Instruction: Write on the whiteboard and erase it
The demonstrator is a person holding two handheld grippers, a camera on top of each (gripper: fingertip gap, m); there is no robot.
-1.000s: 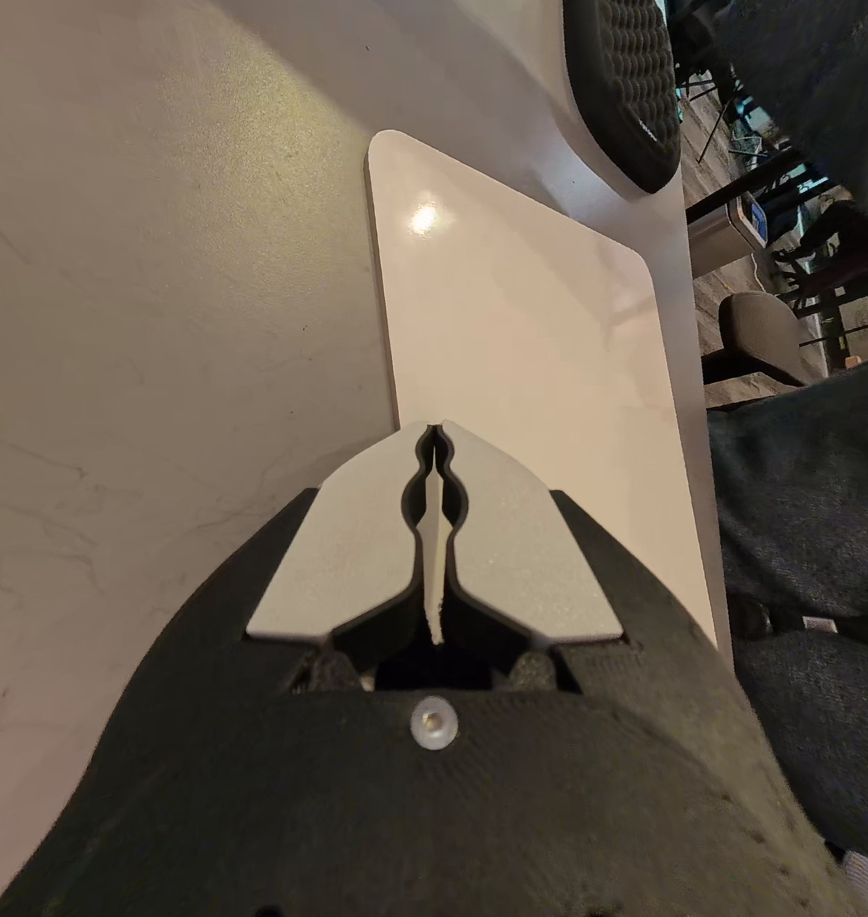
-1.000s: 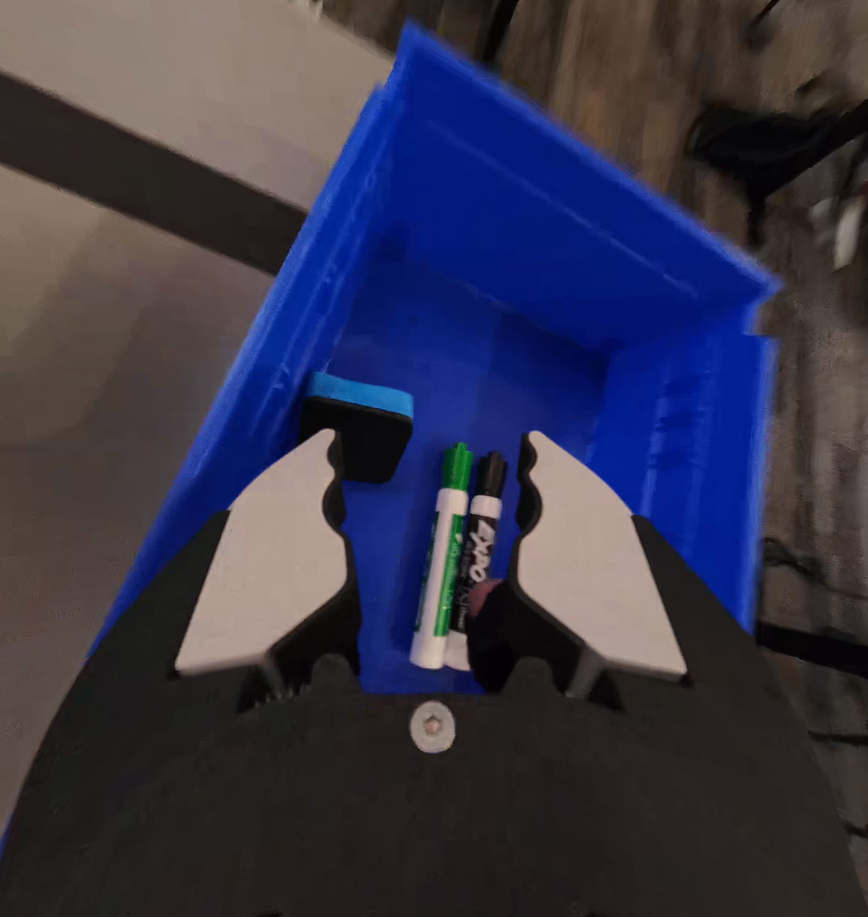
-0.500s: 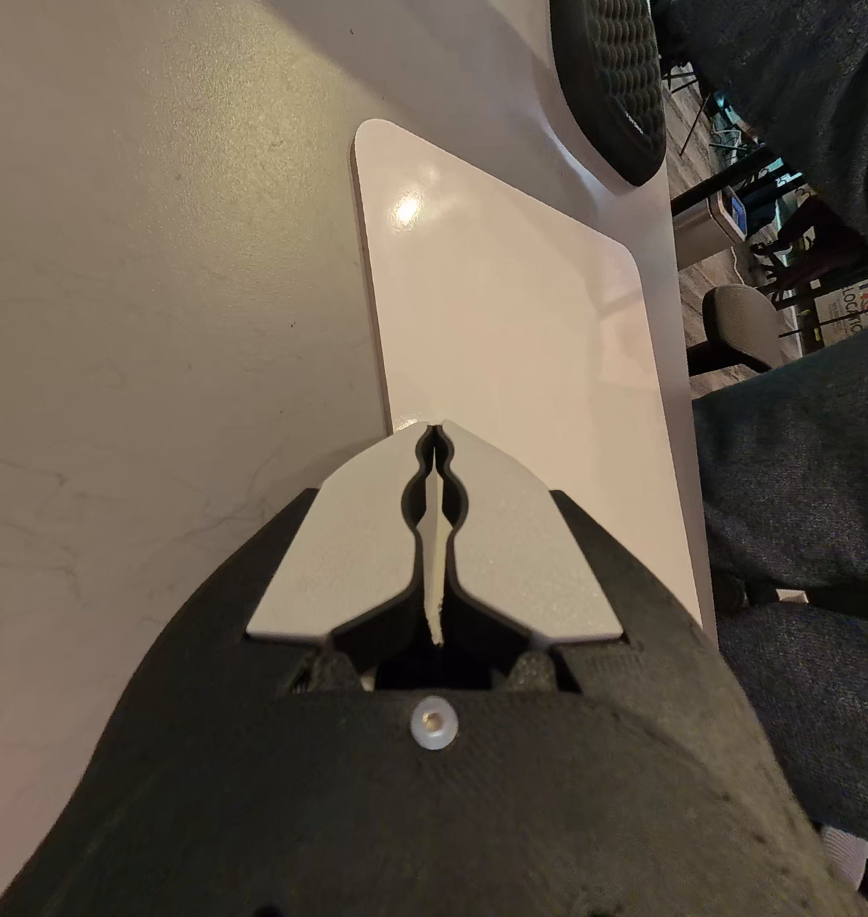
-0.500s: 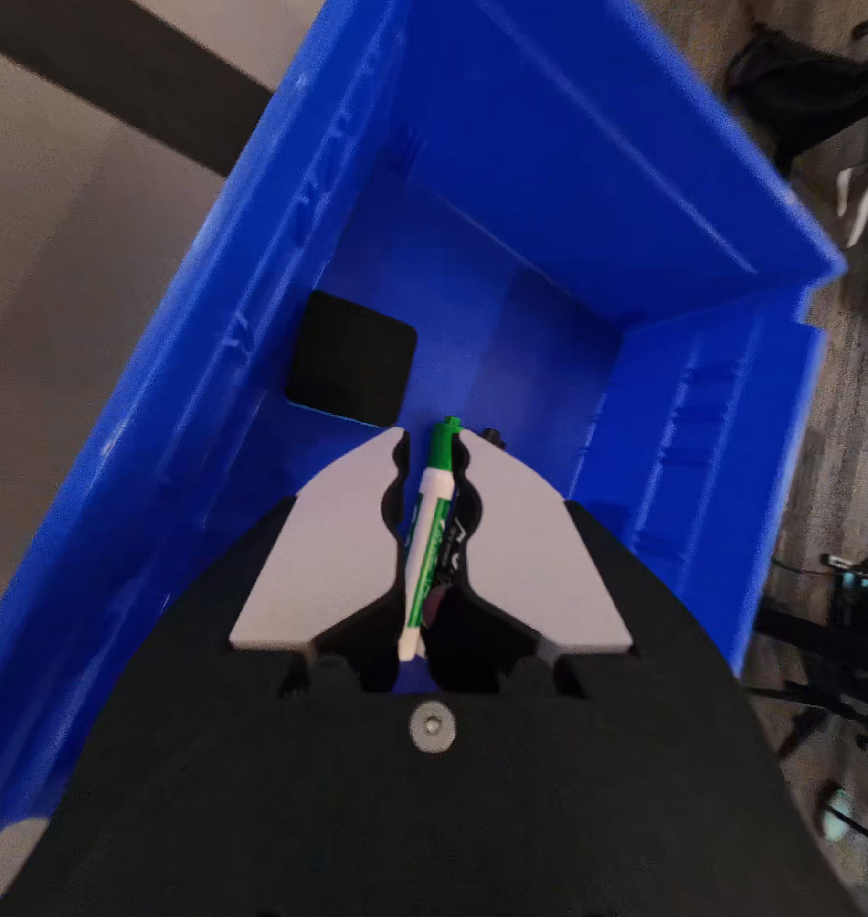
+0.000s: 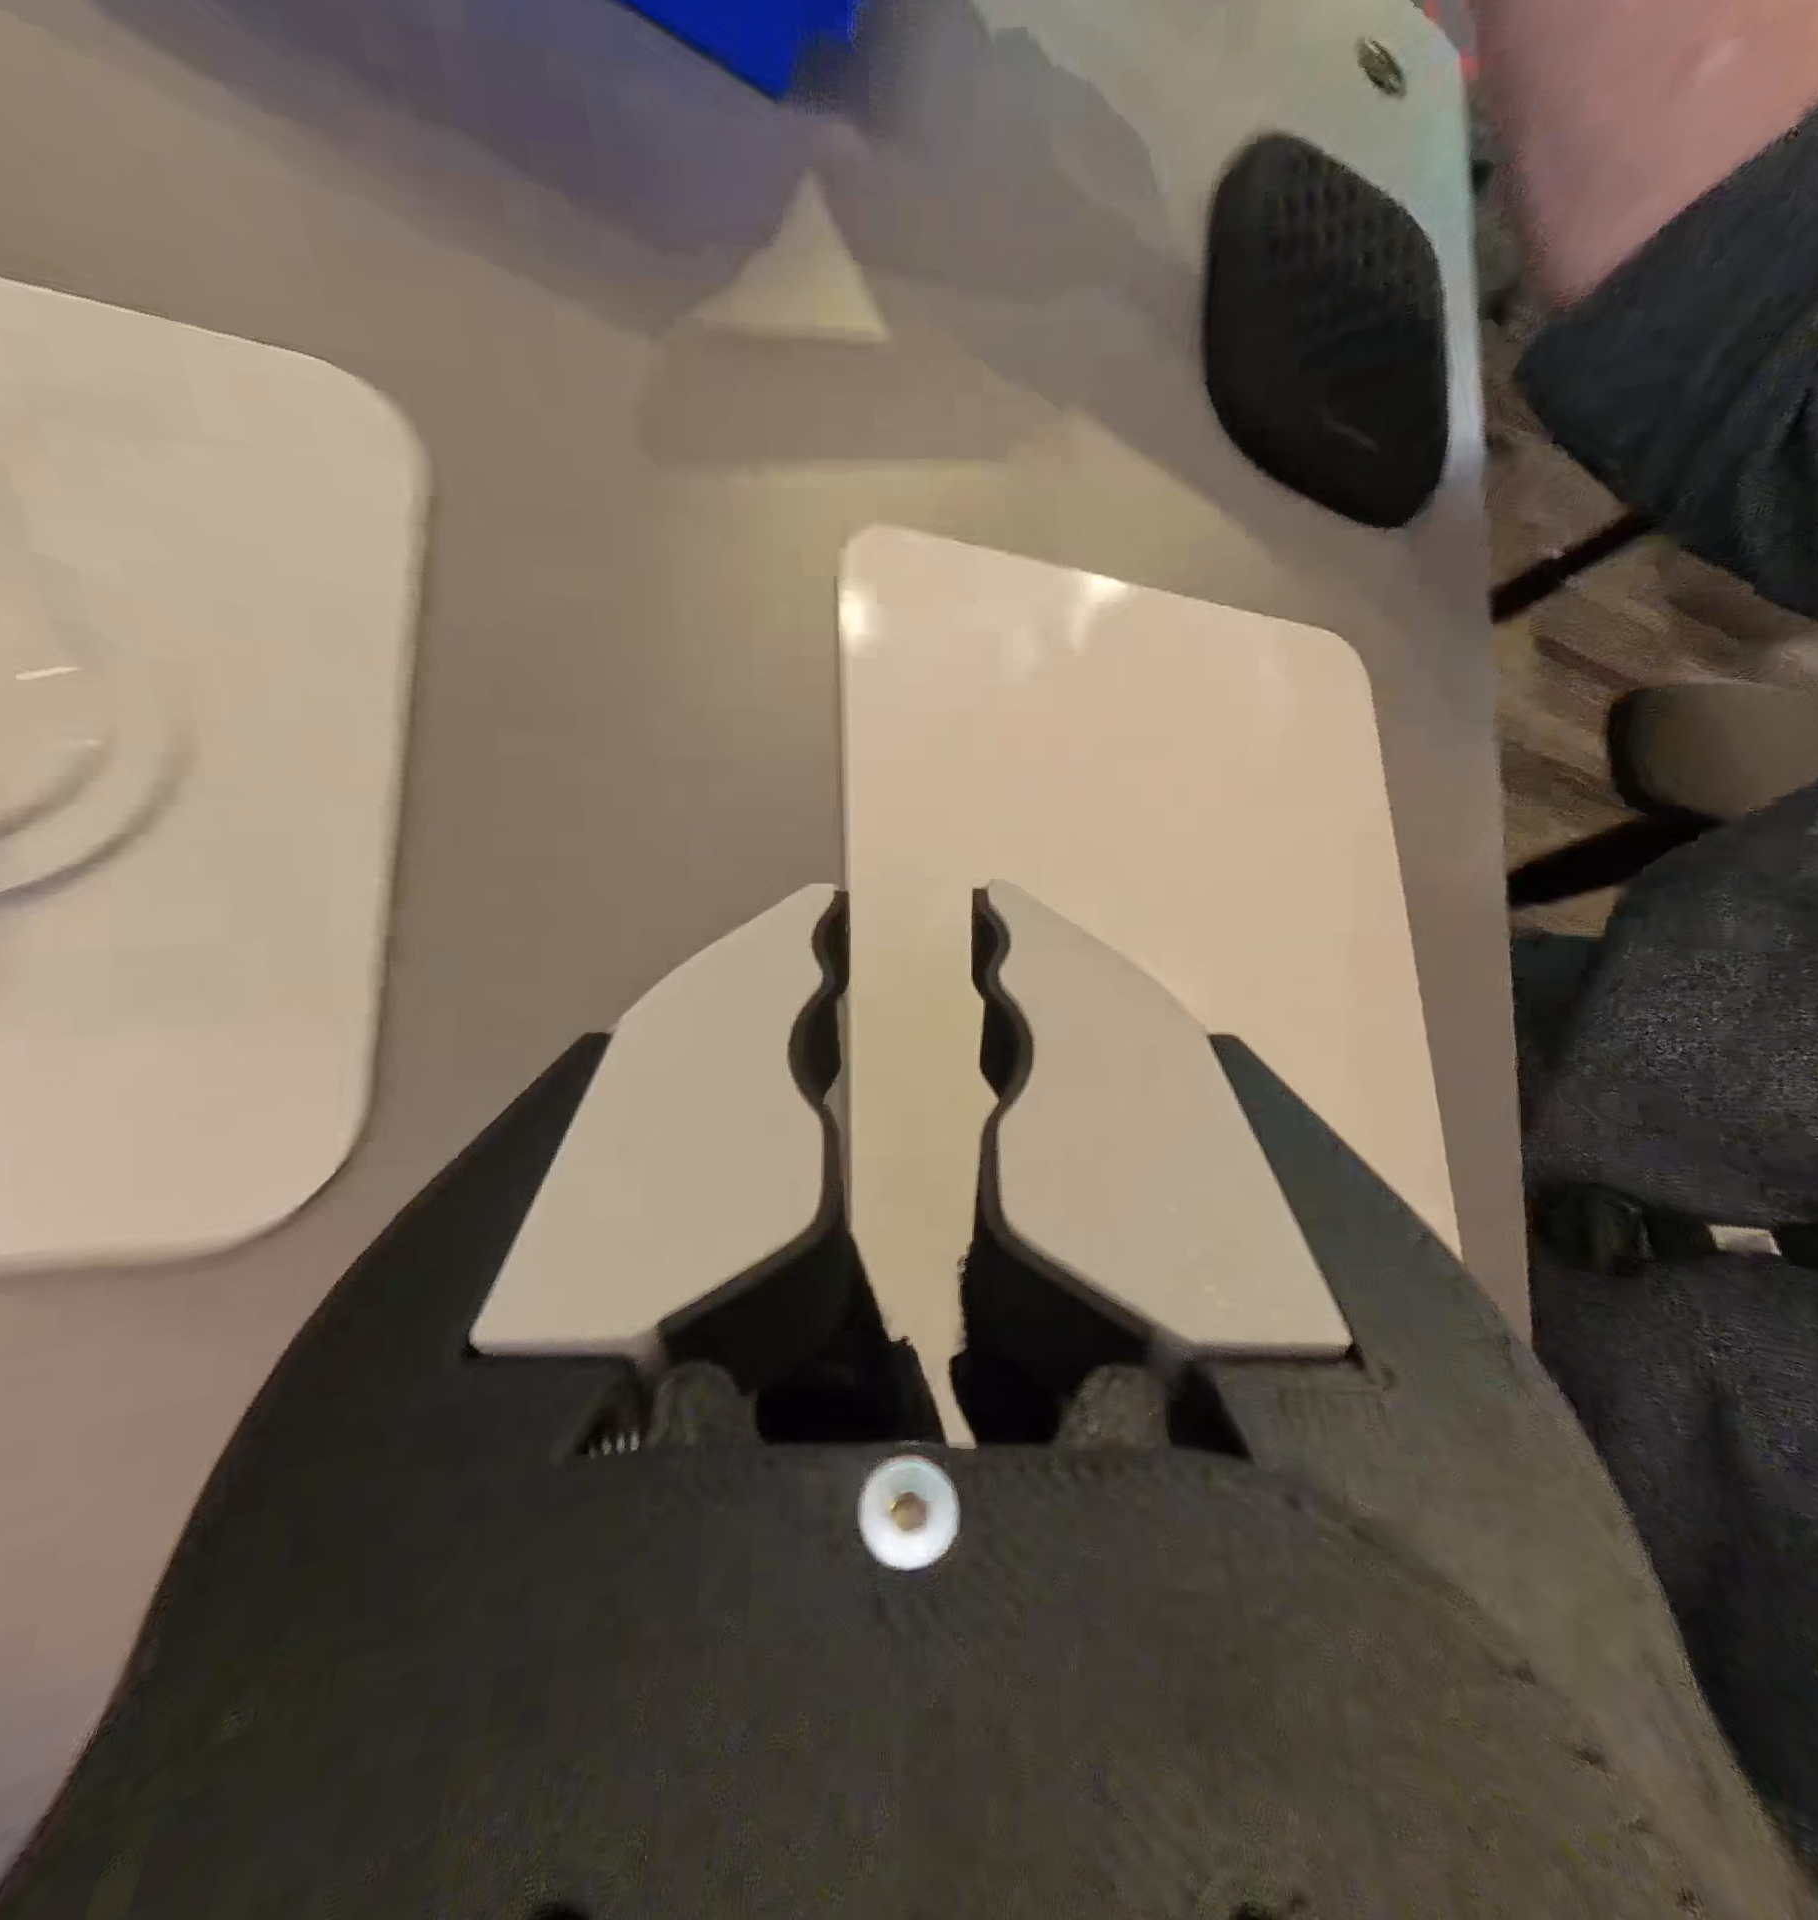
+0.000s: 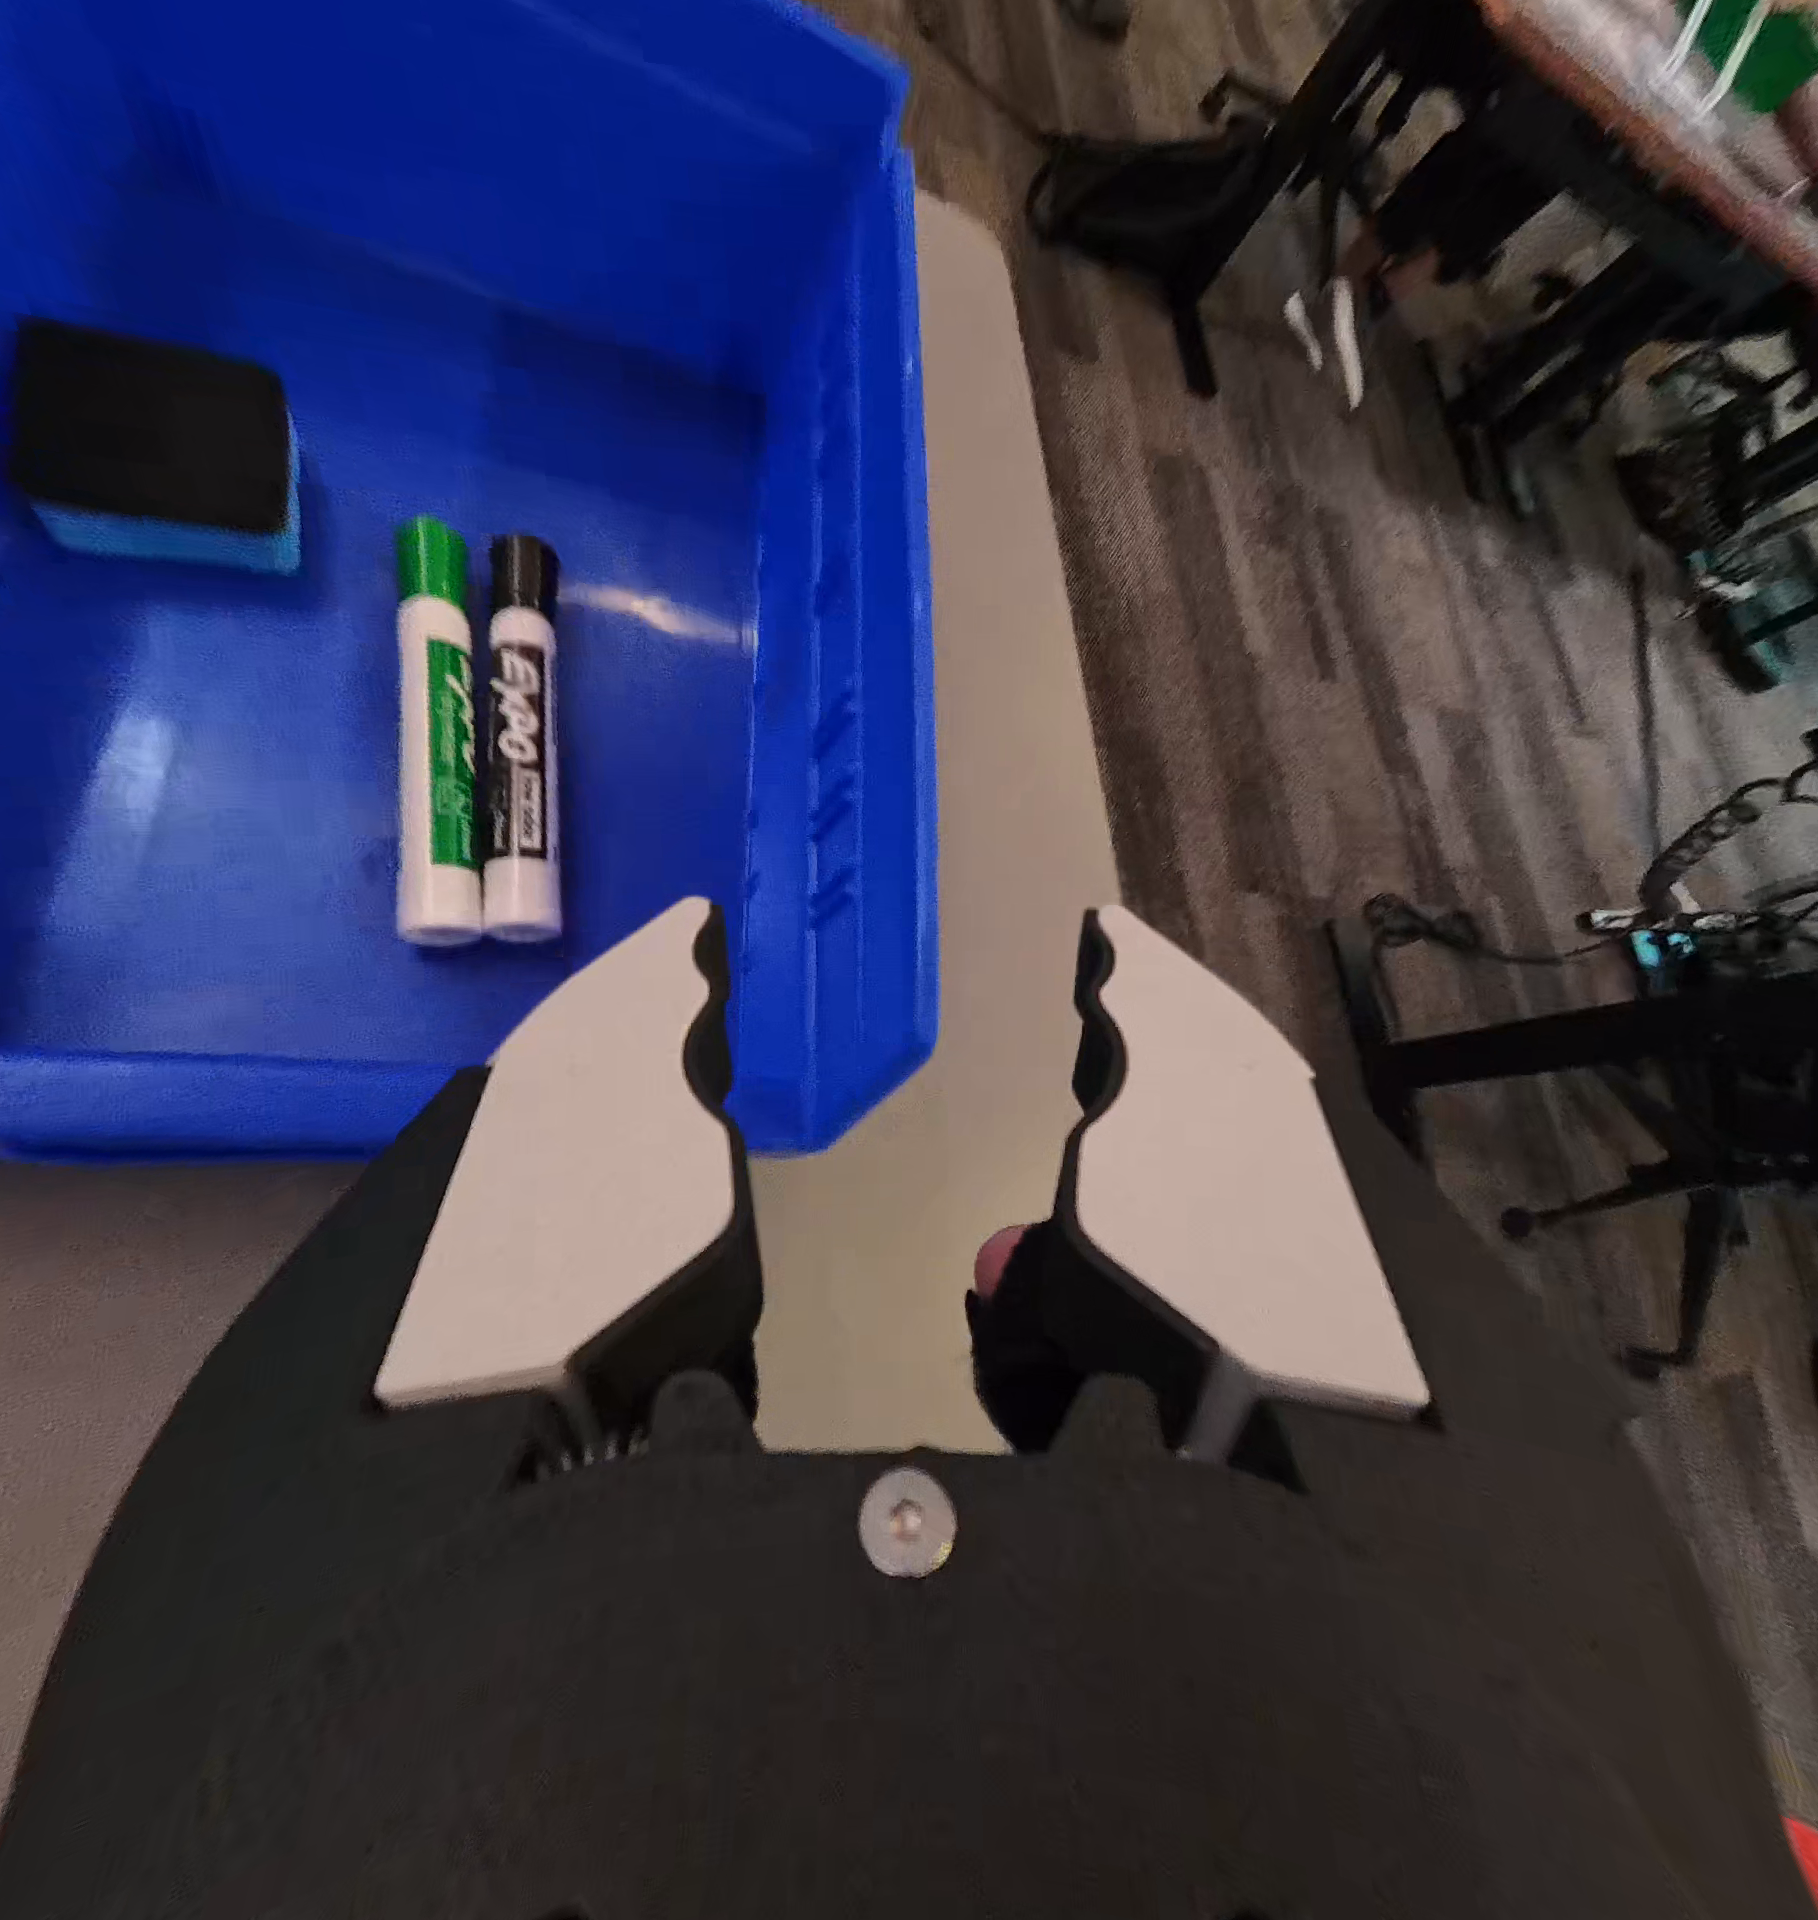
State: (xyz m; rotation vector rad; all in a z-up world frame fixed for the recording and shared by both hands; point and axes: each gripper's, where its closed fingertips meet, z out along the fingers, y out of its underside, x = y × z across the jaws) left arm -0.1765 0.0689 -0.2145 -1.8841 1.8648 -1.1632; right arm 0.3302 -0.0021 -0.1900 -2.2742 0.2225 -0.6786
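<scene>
Markers and eraser lie in the bin at ten o'clock of the right tongs, which gape empty over the counter. Left tongs stand parted above the whiteboard, probably to steady it.

Both handheld grippers are showing the same build: the left gripper and the right gripper are each wearing a wide, matte black, grainy body that is flaring toward the camera, with one silver screw sitting at its centre. Two pale grey, wedge-shaped fingers are carrying black wavy-edged pads. A small coil spring is peeking out. The person is wearing dark grey trousers.
</scene>
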